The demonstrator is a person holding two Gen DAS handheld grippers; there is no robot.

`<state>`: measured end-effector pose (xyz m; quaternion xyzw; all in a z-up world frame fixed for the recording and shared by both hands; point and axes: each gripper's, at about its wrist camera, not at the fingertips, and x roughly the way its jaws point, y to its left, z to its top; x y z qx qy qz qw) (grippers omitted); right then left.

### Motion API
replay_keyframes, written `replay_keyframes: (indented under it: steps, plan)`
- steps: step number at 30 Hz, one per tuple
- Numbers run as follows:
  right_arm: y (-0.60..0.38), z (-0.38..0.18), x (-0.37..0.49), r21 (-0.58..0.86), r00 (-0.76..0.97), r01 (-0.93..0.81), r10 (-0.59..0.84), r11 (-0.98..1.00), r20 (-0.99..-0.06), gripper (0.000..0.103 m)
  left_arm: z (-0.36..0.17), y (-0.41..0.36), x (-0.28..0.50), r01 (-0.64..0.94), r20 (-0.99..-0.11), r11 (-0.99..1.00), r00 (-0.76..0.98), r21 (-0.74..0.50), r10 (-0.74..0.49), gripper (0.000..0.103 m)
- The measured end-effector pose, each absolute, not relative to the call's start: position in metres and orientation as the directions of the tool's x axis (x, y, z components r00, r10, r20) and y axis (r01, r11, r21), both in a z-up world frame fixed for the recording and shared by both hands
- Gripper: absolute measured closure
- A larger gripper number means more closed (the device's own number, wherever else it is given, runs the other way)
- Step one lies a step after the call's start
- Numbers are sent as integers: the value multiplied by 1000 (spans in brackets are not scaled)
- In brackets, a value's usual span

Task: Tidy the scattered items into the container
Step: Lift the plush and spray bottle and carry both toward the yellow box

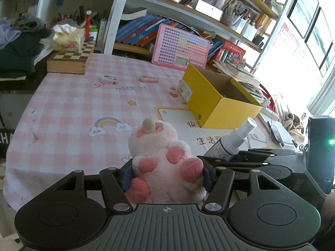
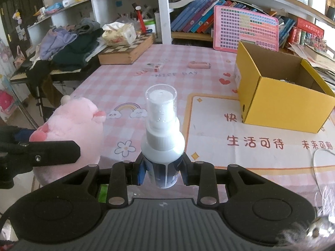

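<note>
While both hands hover above the near edge of the bench (image 1: 62, 108), I see my left hand-held gripper (image 1: 167, 175) clamped on a pink plush toy (image 1: 163, 161), its blue pads pressing the soft body from both sides. My right hand-held gripper (image 2: 162, 171) is closed tight on a white spray bottle (image 2: 162, 142), which stands upright with its clear cap on top. The yellow cardboard box (image 2: 280, 98) sits open on the bench ahead to the right. Further back on the pink checked cloth lie a small pink case (image 2: 199, 65) and a small white packet (image 2: 155, 67), well apart from the box
</note>
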<state>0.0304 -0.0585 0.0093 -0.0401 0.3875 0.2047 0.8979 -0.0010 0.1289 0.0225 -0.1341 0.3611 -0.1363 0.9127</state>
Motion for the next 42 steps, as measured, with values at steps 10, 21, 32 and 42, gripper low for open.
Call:
replay_keyframes:
  steps: [10, 21, 32, 42]
  plan:
    - [-85, 3, 30, 104, 617, -325, 294, 940, -730, 73, 19, 106, 8, 212, -633, 913, 665, -348, -396, 42]
    - [-124, 5, 28, 100, 642, -240, 235, 966, -729, 73, 21, 71, 22, 292, -634, 892, 628, -345, -451, 42]
    - [-163, 4, 15, 96, 656, -120, 152, 988, -739, 73, 20, 35, 31, 390, -638, 852, 567, -350, -522, 42]
    - [-186, 6, 9, 83, 667, -38, 87, 996, -740, 73, 20, 11, 38, 465, -639, 814, 519, -347, -568, 41]
